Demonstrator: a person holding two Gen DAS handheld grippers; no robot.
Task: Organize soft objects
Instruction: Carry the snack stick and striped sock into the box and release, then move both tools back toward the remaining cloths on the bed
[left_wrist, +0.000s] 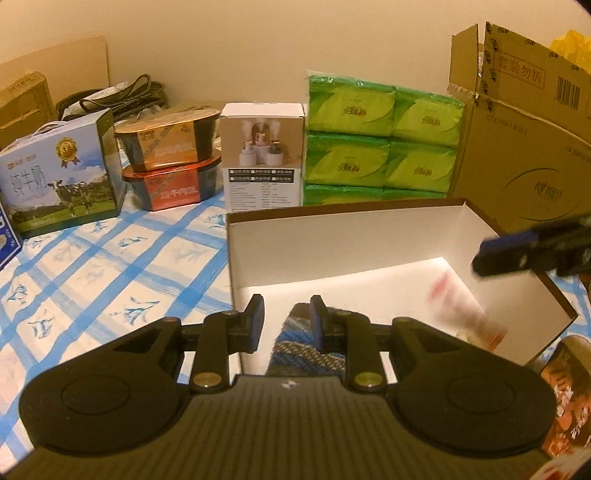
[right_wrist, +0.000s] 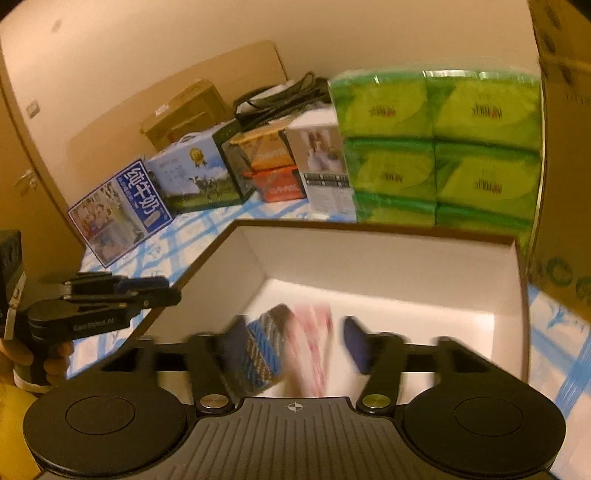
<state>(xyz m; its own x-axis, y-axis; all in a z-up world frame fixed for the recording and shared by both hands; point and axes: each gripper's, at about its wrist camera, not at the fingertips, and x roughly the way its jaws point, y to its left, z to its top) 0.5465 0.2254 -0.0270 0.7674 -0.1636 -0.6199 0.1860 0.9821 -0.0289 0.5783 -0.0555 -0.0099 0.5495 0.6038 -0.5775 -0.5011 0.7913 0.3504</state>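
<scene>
Ahead of the left tool (left_wrist: 287, 325) an open white box (left_wrist: 369, 236) sits on the blue-checked cloth (left_wrist: 110, 258) covering the desk. Beyond the box stand a green tissue pack (left_wrist: 384, 136), a white carton (left_wrist: 264, 155), two stacked meal bowls (left_wrist: 170, 158) and a milk carton (left_wrist: 62, 177); a large cardboard box (left_wrist: 517, 147) rises to the right.

The left tool's fingers stand a narrow gap apart with nothing between them, poised over the box's near edge. Just below them lies a blue-and-brown woven cloth (left_wrist: 306, 354), its long axis running away from the tool.

The right tool (right_wrist: 291, 347) hangs over the box, fingers spread wide. Between them, blurred, are the woven cloth and a pink-and-white soft item (right_wrist: 314, 347), neither clearly pinched.
</scene>
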